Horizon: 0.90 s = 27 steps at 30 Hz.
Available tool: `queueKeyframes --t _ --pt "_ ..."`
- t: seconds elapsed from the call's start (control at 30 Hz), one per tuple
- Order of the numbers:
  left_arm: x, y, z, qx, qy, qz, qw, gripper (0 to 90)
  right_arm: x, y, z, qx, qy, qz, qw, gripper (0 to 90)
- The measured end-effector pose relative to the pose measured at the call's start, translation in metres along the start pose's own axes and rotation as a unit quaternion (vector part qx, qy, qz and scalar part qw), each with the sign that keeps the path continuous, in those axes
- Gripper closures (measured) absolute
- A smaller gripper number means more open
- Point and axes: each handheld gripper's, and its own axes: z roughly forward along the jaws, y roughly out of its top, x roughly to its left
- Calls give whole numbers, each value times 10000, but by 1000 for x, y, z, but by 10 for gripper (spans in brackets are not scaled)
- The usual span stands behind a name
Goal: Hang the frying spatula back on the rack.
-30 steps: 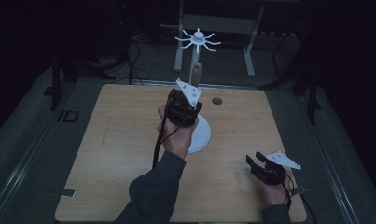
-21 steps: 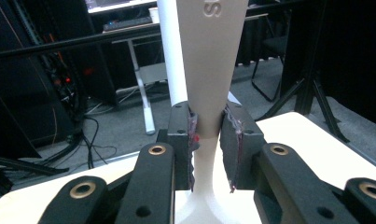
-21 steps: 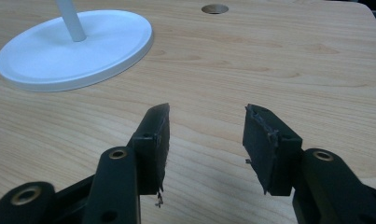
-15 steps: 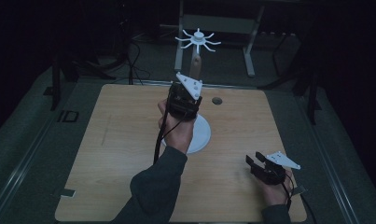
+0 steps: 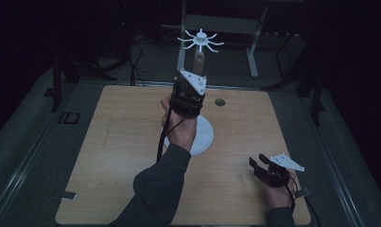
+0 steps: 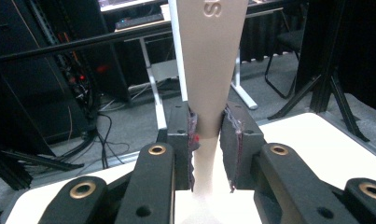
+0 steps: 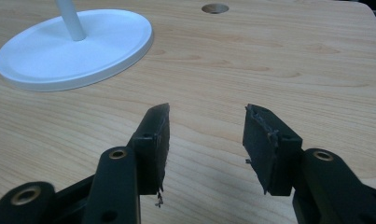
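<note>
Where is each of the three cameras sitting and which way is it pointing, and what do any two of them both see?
High view: above the person's side, looking forward and down on the wooden table; both forearms and hands show.
Left gripper view: rides the left gripper, looking along its jaws, shut on the tan stem, toward desks beyond.
Right gripper view: rides the right gripper, low over the table, jaws open, facing the white round base.
Shared: high and right gripper views both show the base and the table's round hole.
</note>
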Motion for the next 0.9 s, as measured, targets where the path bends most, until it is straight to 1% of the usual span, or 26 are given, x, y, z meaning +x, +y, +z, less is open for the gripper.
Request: queueKeyframes --t 0.4,0.53,0.9 --pt "0 1 6 110 45 25 9999 747 -1 0 0 -14 4 3 10000 508" --pt "0 3 7 105 47 13 9999 748 -1 0 0 -13 4 6 10000 508" --pt "1 6 7 112 84 69 9999 748 -1 0 -1 -18 4 0 10000 508"
